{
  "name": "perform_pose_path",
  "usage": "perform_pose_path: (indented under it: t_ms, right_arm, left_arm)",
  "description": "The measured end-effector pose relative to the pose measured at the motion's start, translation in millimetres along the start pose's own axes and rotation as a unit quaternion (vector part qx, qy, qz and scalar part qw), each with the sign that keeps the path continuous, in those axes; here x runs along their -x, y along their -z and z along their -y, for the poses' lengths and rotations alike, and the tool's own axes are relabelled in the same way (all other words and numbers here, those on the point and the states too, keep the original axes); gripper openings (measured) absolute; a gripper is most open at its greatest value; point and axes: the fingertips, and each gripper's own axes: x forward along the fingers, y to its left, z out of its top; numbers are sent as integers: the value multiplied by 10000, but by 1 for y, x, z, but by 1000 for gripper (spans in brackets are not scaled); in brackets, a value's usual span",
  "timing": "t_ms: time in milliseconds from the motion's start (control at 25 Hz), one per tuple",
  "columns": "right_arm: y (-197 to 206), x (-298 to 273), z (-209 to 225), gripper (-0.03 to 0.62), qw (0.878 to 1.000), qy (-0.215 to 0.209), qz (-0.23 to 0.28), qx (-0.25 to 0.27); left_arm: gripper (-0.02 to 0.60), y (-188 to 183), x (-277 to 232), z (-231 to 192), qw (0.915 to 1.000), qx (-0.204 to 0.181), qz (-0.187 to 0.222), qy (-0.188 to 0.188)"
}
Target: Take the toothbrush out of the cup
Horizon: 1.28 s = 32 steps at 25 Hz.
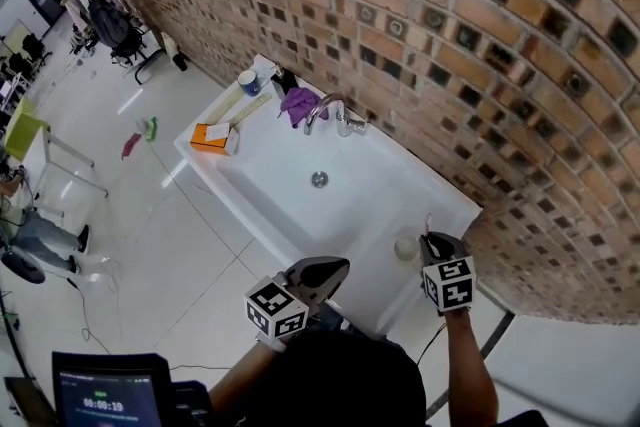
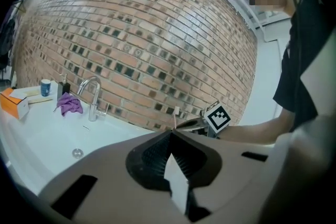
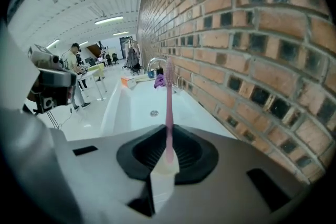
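Right tool (image 3: 168, 153) clenched on a slim, translucent pink toothbrush (image 3: 169, 102), upright at frame centre; left tool (image 2: 170, 135) pressed together, gripping nothing; pale round cup (image 1: 405, 248) lower right on the glossy white sink (image 1: 285, 200), indistinct.

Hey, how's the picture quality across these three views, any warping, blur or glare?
Head view: the brick wall bows from the wide lens; the white sink is brightly lit. Left gripper view: the wall bulges like a dome, corners black. Right gripper view: the toothbrush looks slightly soft; the ceiling lights blow out.
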Motion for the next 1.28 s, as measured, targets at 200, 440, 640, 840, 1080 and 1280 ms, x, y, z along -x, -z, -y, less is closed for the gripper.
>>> perform_pose_path:
  t_ms: [200, 440, 640, 840, 1080, 1280]
  right_arm:
    - [-18, 41, -11, 25, 9994, 40, 351, -30]
    - [-23, 71, -30, 25, 9987, 32, 510, 7]
    - [-14, 89, -42, 25, 9984, 38, 563, -69]
    - [-2, 104, -52, 25, 9976, 33, 645, -264]
    - [18, 111, -68, 25, 9971, -113, 674, -338]
    - [29, 112, -79, 25, 9965, -209, 648, -488]
  left_arm:
    - [5, -7, -2, 10, 9998, -117, 40, 135]
    - [5, -7, -5, 22, 9993, -208, 11, 311]
    - [5, -1, -7, 34, 9987, -239, -52, 456]
    - [5, 5, -9, 45, 9980, -252, -115, 570]
    - [5, 15, -7, 54, 9975, -246, -176, 631]
    - [5, 18, -3, 56, 9975, -253, -207, 631]
